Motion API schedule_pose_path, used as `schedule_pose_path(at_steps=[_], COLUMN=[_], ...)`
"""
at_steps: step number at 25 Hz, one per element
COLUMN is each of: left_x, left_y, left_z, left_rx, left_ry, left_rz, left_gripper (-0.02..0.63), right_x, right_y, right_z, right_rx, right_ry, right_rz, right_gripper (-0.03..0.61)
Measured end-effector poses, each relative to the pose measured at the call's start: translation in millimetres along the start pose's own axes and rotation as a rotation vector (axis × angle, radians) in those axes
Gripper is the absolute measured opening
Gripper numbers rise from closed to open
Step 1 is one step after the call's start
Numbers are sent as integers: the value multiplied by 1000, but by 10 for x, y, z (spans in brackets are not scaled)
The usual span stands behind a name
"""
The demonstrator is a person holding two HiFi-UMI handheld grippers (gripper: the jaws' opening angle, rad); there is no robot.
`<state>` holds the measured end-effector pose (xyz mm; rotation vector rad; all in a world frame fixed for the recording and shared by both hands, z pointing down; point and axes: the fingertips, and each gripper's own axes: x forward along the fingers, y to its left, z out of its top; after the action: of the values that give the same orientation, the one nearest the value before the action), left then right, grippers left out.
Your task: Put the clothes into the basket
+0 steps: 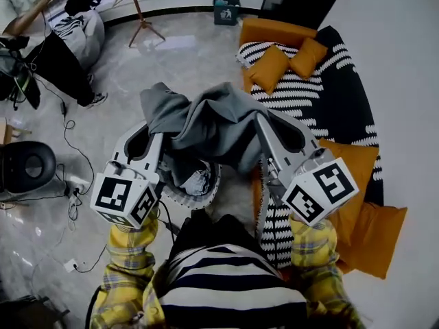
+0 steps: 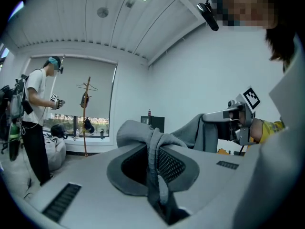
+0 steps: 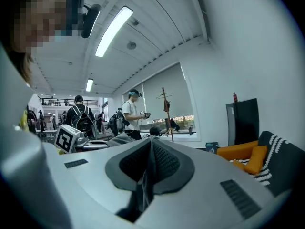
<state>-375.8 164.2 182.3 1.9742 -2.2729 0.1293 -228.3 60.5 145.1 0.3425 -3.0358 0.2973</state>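
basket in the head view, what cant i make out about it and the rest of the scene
- The basket, head view: mostly under the grey garment and the left gripper. Only a bit of rim shows, so how full it is cannot be told.
- The grey garment, all views: it is bunched up, so its kind is unclear.
- Both gripper views: the basket is out of frame.
- Tips of the right gripper, head view: buried in the cloth.

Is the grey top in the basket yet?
Not yet. The soft grey garment hangs bunched between the left gripper and right gripper, both clamped on it, above the round white basket.
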Motion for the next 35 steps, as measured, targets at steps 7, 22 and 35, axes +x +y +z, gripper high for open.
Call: schedule_pose_path(at_steps=[7, 22, 35], left_x=[-337, -322, -248], left_y=[543, 634, 510], left_z=[-184, -1379, -2639], left_rx=[-25, -145, -222], left_ry=[23, 218, 433], left_rz=[85, 70, 60], left_gripper=[46, 47, 48], right_x=[659, 1258, 1231], right_y=[541, 847, 614], right_z=[-93, -1282, -2514], right_rx=[22, 164, 271], right_ry=[15, 217, 429], right_rz=[140, 219, 137], right_gripper=[35, 35, 35])
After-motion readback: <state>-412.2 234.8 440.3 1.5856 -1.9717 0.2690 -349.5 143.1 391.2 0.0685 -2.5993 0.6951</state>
